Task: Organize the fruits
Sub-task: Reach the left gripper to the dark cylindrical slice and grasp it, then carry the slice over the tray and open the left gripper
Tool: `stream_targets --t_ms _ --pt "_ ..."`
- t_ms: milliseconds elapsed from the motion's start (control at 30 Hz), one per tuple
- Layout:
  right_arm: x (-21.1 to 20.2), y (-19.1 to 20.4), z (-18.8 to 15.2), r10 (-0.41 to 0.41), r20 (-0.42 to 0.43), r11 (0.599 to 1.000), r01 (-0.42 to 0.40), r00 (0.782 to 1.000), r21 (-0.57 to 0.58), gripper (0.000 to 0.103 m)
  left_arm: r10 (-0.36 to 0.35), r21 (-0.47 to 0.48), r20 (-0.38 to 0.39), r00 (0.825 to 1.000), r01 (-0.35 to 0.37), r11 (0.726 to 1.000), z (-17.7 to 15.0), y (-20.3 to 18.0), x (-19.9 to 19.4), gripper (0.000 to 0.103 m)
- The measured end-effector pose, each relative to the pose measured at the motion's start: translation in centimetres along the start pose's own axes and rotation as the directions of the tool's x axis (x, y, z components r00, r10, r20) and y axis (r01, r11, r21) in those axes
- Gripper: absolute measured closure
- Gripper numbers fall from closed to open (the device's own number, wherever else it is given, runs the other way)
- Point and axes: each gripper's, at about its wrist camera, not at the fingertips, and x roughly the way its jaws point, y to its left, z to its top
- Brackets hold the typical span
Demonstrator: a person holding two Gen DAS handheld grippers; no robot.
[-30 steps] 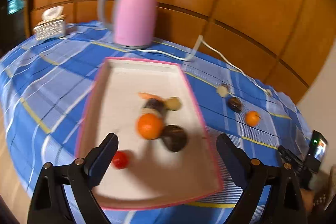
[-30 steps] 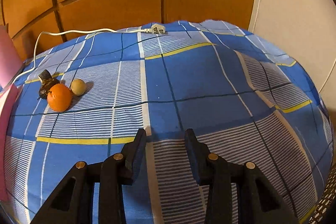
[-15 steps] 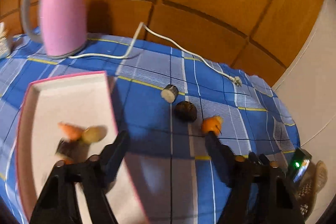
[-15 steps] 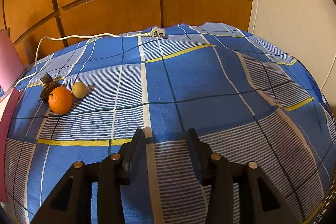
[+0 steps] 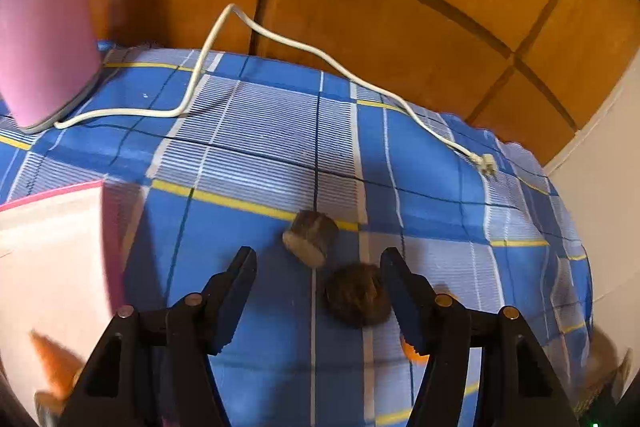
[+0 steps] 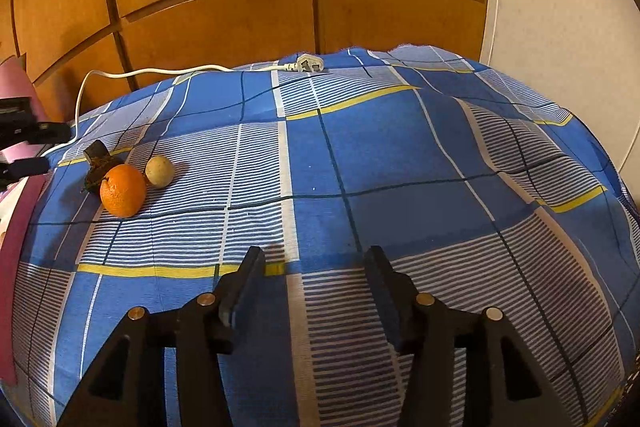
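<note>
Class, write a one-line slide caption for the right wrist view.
Open right gripper hovers over the plaid tablecloth; an orange and two other fruits wait at left.

A blue checked tablecloth (image 6: 400,163) with white stripes and yellow lines covers the table, rumpled toward the right edge; behind it stands a wall of orange-brown wooden panels (image 6: 224,7), and a pale plastered wall (image 6: 560,27) meets them at the right. At far left a pink kettle (image 5: 44,39) sits on the cloth, blurred; its white power cord (image 5: 280,41) loops up against the panels and trails across the fabric, ending in a plug (image 6: 306,63) lying unplugged near the back edge.
</note>
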Motion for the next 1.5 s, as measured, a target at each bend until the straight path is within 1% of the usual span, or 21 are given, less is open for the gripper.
stream_targets --t_ms 100,167,200,233,300,400,467,600,767,867,1033,1233,1500 --pt "0.0 0.0 0.0 -0.001 0.0 1.0 0.001 1.0 0.0 0.049 0.008 -0.005 -0.02 1.0 -0.008 1.0 0.8 0.2 1.7 0.039" --pt "0.0 0.1 0.0 -0.002 0.001 1.0 0.002 1.0 -0.002 0.048 0.014 -0.008 -0.038 0.999 -0.014 1.0 1.3 0.4 2.9 0.043" --pt "0.0 0.1 0.0 -0.002 0.001 1.0 0.002 1.0 -0.003 0.048 0.017 -0.01 -0.047 0.999 -0.017 1.0 1.4 0.4 3.5 0.047" --pt "0.0 0.1 0.0 -0.003 0.001 1.0 0.003 1.0 -0.003 0.048 0.017 -0.011 -0.056 0.998 -0.017 1.0 1.5 0.5 4.0 0.054" --pt "0.0 0.1 0.0 -0.004 0.002 1.0 0.004 1.0 -0.005 0.048 0.007 -0.006 -0.07 0.998 -0.008 1.0 1.6 0.4 4.8 0.064" --pt "0.0 0.1 0.0 -0.006 0.002 1.0 0.006 1.0 -0.007 0.048 0.0 -0.006 -0.064 0.998 0.0 1.0 1.5 0.5 4.6 0.065" --pt "0.1 0.1 0.0 -0.007 0.002 1.0 0.007 1.0 -0.008 0.048 -0.008 -0.028 -0.065 0.998 0.006 1.0 1.4 0.9 4.2 0.065" --pt "0.0 0.2 -0.1 -0.009 0.002 1.0 0.009 1.0 -0.01 0.048 -0.026 -0.057 -0.036 0.999 0.024 0.998 0.8 1.3 2.0 0.065" --pt "0.1 0.2 0.0 -0.01 0.002 1.0 0.01 1.0 -0.011 0.048 -0.077 -0.008 0.022 0.997 0.077 0.997 -0.7 0.6 -2.5 0.065" --pt "0.1 0.2 0.0 -0.011 0.002 1.0 0.011 1.0 -0.011 0.048 -0.107 0.023 0.043 0.993 0.107 0.994 -2.9 0.2 -5.3 0.065" --pt "0.1 0.2 -0.1 -0.01 0.002 1.0 0.01 1.0 -0.011 0.048 -0.132 0.043 0.044 0.99 0.13 0.991 -6.6 0.0 -8.1 0.065" --pt "0.1 0.2 -0.1 -0.013 0.002 1.0 0.013 1.0 -0.012 0.048 -0.112 0.061 0.079 0.991 0.108 0.992 -9.9 0.4 -11.0 0.065" --pt "0.1 0.2 -0.1 -0.018 0.003 1.0 0.018 1.0 -0.016 0.048 -0.066 0.009 0.122 0.99 0.065 0.998 -12.5 2.6 -14.3 0.065"
